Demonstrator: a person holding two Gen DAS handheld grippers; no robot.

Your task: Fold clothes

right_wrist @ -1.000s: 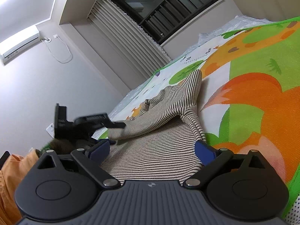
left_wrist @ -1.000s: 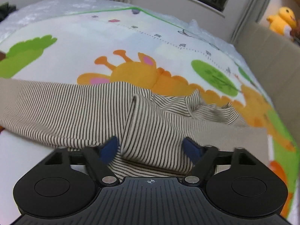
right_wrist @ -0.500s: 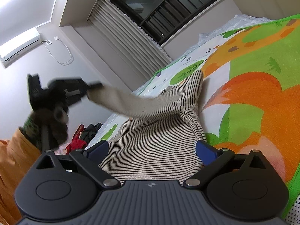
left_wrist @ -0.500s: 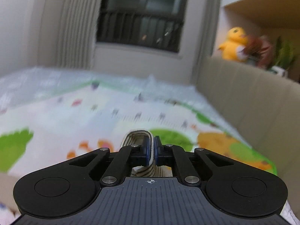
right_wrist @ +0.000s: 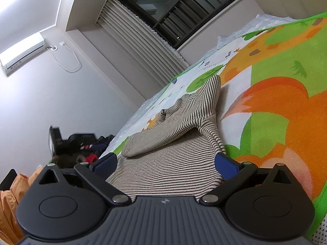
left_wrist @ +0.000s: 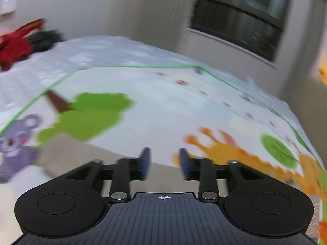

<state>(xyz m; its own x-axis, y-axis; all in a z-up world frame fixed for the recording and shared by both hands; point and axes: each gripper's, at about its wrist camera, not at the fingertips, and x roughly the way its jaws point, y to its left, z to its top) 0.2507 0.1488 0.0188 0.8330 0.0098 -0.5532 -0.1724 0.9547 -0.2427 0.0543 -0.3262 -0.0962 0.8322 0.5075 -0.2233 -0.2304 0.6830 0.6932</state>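
With the left gripper (left_wrist: pixel 164 161): parted, nothing between the blue pads, hovering low and blurred as if in motion. Just beneath and to the left of its tips, a plain beige stretch of the striped garment (left_wrist: pixel 85 153), too smeared to show the stripes. Ahead of those tips, only the cartoon play mat (left_wrist: pixel 163 102); far off to the upper left, a pile of red and dark clothes (left_wrist: pixel 14 47).

With the right gripper (right_wrist: pixel 165 163): spread wide, gripping nothing, tipped onto its side and held low. Between its two fingers, flat on the mat (right_wrist: pixel 276 102), the body of the garment (right_wrist: pixel 173 175), reaching right up to the tongs. Ahead of the tips, a long striped flap (right_wrist: pixel 163 134), seemingly a sleeve, draped slantwise across that body, with its far end bunched and rising forward and to the right.

Probably mid-fold: one flap laid inward, the rest loose and rumpled, nowhere near a neat packet. Hard to say which fold comes after this.

For the next move: closing on a cloth edge within reach of either pair of pads, pinching both layers rather than the top one alone, then lifting gently and carrying across without dragging the laid flap askew. Worth smoothing the bunched far end too, since soft knit creeps and wrinkles under a sideways pull.
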